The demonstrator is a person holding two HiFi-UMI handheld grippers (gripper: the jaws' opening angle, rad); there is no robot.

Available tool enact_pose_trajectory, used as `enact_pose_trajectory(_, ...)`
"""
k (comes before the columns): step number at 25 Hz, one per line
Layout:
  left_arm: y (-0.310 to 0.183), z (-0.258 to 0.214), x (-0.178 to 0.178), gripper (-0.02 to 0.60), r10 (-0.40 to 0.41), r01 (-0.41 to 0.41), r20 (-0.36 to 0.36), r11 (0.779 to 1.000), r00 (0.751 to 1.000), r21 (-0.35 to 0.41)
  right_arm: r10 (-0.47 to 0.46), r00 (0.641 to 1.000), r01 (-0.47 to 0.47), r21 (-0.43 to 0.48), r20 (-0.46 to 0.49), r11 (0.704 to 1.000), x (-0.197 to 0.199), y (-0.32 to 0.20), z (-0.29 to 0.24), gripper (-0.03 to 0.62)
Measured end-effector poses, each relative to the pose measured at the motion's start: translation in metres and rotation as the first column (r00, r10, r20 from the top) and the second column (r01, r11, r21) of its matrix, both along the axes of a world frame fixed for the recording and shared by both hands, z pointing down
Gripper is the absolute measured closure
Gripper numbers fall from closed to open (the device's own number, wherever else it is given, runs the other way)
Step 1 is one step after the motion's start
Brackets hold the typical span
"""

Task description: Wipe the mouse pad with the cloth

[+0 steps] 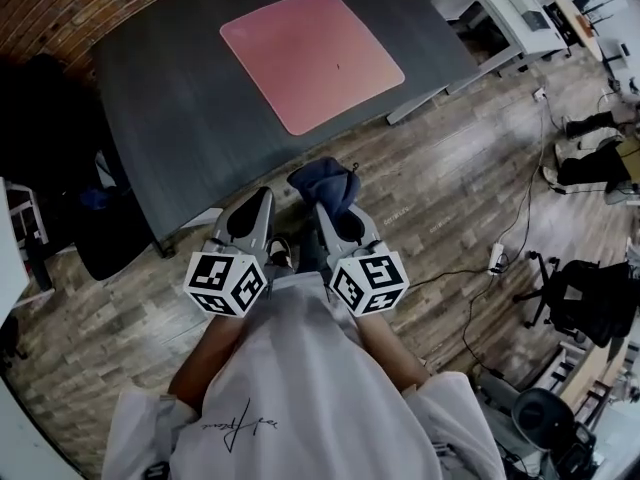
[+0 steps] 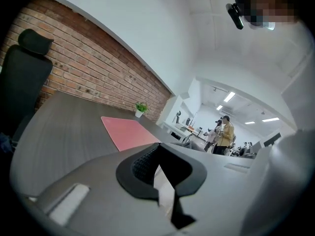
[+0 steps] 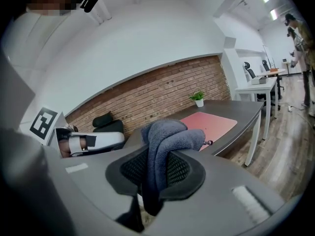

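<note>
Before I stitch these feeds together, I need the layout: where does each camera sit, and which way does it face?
Head view: on the person's head, facing steeply down at the table, pad and floor; shows torso, left gripper, right gripper.
Left gripper view: on the left gripper, facing along its shut, empty jaws across the table to the wall.
Right gripper view: on the right gripper, facing along jaws clamping the cloth, toward the table.
Shared: both gripper views show pad, plant, wall.
</note>
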State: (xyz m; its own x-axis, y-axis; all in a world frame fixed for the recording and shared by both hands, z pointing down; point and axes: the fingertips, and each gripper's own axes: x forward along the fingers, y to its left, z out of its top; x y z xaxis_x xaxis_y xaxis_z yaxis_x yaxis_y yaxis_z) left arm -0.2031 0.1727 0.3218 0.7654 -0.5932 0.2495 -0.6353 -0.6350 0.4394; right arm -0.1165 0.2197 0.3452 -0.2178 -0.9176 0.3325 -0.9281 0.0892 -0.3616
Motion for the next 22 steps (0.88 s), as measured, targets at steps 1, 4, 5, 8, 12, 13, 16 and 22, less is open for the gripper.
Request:
enact_pose_trajectory(1, -0.005, 0.002, 0.004, 0.568, 0.001, -0.001, 0.011, 1.0, 1.0, 0.0, 0.005, 1.0, -0.005, -0.005, 0.001, 1.0, 0.006, -0.005, 0.003, 0.528)
enact_pose_trajectory(4, -0.024, 0.005, 0.017, 0.568, -0.006, 0.006, 0.042, 1.0, 0.999, 0.005, 0.01, 1.0, -0.01, -0.029, 0.013, 1.0, 0.023, -0.023, 0.012, 0.528)
enact_pose_trajectory(5, -0.03, 0.005, 0.021, 0.568, -0.01, 0.01, 0.05, 1.0, 0.999, 0.007, 0.007, 1.0, -0.006, -0.035, 0.019, 0.999, 0.029, -0.029, 0.014, 0.528)
enact_pose_trajectory(8, -0.049, 0.005, 0.036, 0.569, -0.013, 0.013, 0.068, 1.0, 0.998, 0.009, -0.008, 0.999, 0.009, -0.041, 0.033, 0.999, 0.044, -0.051, 0.015, 0.528)
enact_pose_trajectory(12, -0.072, 0.014, 0.053, 0.569, -0.023, 0.025, 0.093, 1.0, 0.995, -0.015, -0.036, 0.996, 0.041, -0.072, 0.08, 0.997, 0.057, -0.082, 0.017, 0.528)
enact_pose_trajectory(13, -0.077, 0.016, 0.059, 0.569, -0.025, 0.027, 0.1, 0.999, 0.995, -0.02, -0.042, 0.996, 0.048, -0.078, 0.081, 0.996, 0.063, -0.088, 0.017, 0.528)
enact_pose_trajectory(16, -0.094, 0.023, 0.077, 0.571, -0.033, 0.037, 0.106, 0.999, 0.994, -0.039, -0.05, 0.996, 0.058, -0.098, 0.08, 0.993, 0.082, -0.107, 0.023, 0.528)
enact_pose_trajectory(22, -0.128, 0.035, 0.117, 0.571, -0.025, 0.032, 0.104, 0.997, 0.994, -0.069, -0.089, 0.992, 0.101, -0.144, 0.088, 0.984, 0.116, -0.141, 0.036, 0.526)
